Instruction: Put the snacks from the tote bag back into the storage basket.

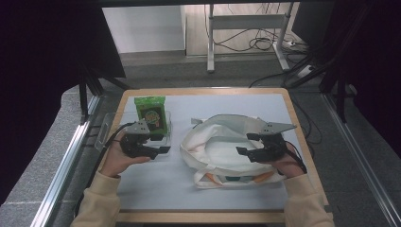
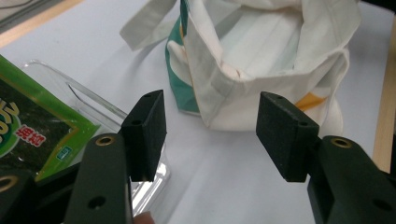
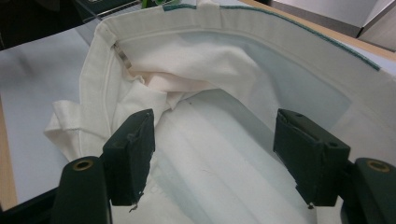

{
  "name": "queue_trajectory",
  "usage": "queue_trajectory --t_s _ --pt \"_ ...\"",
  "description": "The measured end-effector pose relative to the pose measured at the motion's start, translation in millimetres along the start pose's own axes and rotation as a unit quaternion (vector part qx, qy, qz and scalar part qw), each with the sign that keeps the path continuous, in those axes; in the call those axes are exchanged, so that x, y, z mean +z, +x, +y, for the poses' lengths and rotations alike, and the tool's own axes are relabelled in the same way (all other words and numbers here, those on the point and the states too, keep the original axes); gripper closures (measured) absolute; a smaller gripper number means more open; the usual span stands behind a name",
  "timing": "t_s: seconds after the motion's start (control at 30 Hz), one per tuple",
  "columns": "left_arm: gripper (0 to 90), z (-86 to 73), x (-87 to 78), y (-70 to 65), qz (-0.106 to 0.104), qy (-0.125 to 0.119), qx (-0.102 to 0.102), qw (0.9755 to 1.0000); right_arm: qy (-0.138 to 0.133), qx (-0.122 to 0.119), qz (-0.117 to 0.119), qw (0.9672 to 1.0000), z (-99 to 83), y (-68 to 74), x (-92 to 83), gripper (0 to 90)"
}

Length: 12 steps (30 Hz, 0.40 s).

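We hold the white cloth tote bag mouth wide with the spread, empty right gripper; the released left gripper should approach the green snack packet at the table's left edge squarely.

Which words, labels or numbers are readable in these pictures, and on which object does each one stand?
Green packet: a round printed logo, too small to read in the high view.
Green packet, left gripper view: red and white characters, blurred and cut off, not readable.
White tote bag: no text seen.
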<state>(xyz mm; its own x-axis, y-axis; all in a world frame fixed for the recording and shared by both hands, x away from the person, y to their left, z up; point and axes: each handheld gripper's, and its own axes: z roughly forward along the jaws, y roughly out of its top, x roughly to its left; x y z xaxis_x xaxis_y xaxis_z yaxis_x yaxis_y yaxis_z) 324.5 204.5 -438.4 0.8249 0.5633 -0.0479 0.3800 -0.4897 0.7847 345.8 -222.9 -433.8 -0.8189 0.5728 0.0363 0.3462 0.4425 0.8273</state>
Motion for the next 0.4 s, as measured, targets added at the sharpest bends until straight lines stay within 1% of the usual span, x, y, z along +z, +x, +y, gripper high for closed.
queue_trajectory --t_s 0.03,0.1,0.23,0.4 --pt "42.3 -0.2 -0.3 0.0 0.002 0.0 -0.001 1.0 -0.001 0.001 0.0 1.0 -0.1 -0.2 0.2 29.4" --pt "42.4 -0.8 -1.0 0.1 -0.003 -0.01 -0.006 0.9999 -0.001 0.001 -0.001 1.0 -0.2 -0.3 0.3 29.4" --pt "41.2 -1.5 -0.1 -0.4 -0.004 -0.008 -0.002 1.0 0.001 -0.001 -0.003 1.0 -0.4 -0.2 1.0 29.2" --pt "40.0 -2.2 0.7 1.7 0.0 -0.013 -0.013 0.9998 -0.004 0.0 0.002 1.0 -0.7 -0.1 0.6 28.9"
